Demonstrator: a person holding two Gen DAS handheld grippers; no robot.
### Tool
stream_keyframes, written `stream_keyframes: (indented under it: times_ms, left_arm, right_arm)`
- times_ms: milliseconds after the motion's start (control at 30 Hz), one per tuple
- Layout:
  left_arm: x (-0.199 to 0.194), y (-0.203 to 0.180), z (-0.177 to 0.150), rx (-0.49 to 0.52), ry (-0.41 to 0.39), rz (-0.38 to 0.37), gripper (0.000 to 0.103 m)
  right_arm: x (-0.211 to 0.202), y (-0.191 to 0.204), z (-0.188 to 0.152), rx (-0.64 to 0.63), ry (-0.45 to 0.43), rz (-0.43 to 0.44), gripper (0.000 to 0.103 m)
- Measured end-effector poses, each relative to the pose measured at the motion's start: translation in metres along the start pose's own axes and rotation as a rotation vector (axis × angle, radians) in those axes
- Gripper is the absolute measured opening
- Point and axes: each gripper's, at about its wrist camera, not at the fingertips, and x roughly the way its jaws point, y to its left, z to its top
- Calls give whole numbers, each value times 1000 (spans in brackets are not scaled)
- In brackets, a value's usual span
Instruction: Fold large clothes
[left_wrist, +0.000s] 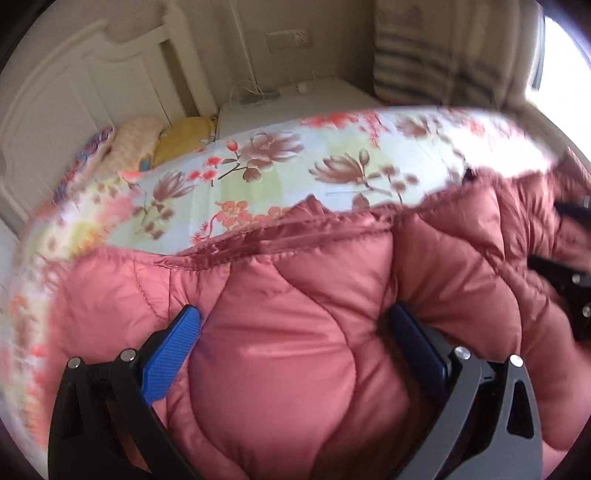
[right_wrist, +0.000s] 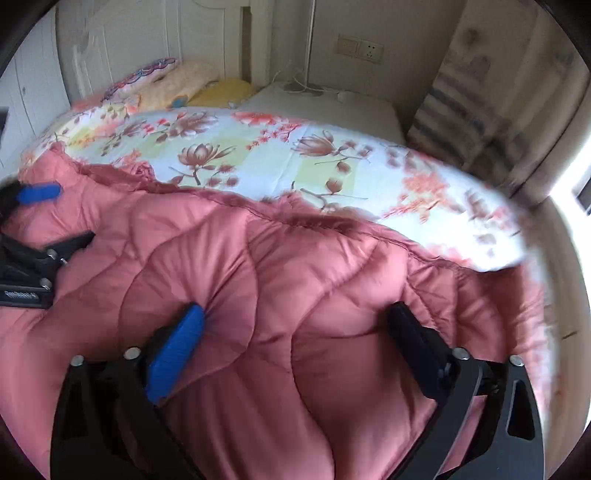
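Note:
A pink quilted padded jacket (left_wrist: 295, 332) (right_wrist: 277, 295) lies over the near part of a bed with a floral sheet (left_wrist: 258, 173) (right_wrist: 258, 155). In the left wrist view, my left gripper (left_wrist: 295, 321) has a thick bulge of the padding between its blue pads, which press into it with the jaws held wide apart. My right gripper (right_wrist: 299, 317) holds another thick fold the same way, with creases running to its fingertips. Each gripper also shows at the edge of the other's view: the right gripper (left_wrist: 565, 243) and the left gripper (right_wrist: 55, 218). The jacket's far hem is blurred.
Pillows (left_wrist: 147, 144) (right_wrist: 177, 85) lie at the head of the bed by a white headboard (left_wrist: 74, 92). A white surface with cables (left_wrist: 295, 99) (right_wrist: 321, 99) and a wall socket (right_wrist: 360, 48) sit beyond. A striped curtain (left_wrist: 424, 55) hangs at the right by a bright window.

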Motion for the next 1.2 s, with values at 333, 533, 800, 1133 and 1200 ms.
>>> stream_keyframes:
  times_ms: [333,533,800,1133,1200]
  left_arm:
    - [7,8,1,-52,-31,-39,101]
    - [8,9,2,-59,-32,-47,101]
    - [-6,16,7,-52,34,-7,101]
    - [-78,94,-74,-172,-31,131,101]
    - [-66,103,-87,-198,-5,70,101]
  right_arm:
    - [4,-7,1,35,-29,56,99]
    - [6,-10,3,57,-33,82,99]
    - [-18,-9,6,59,29,59,98]
    - [-97,-16,-74,4,-39,37,98]
    - [-70,-17,-88,6,-1,45,99]
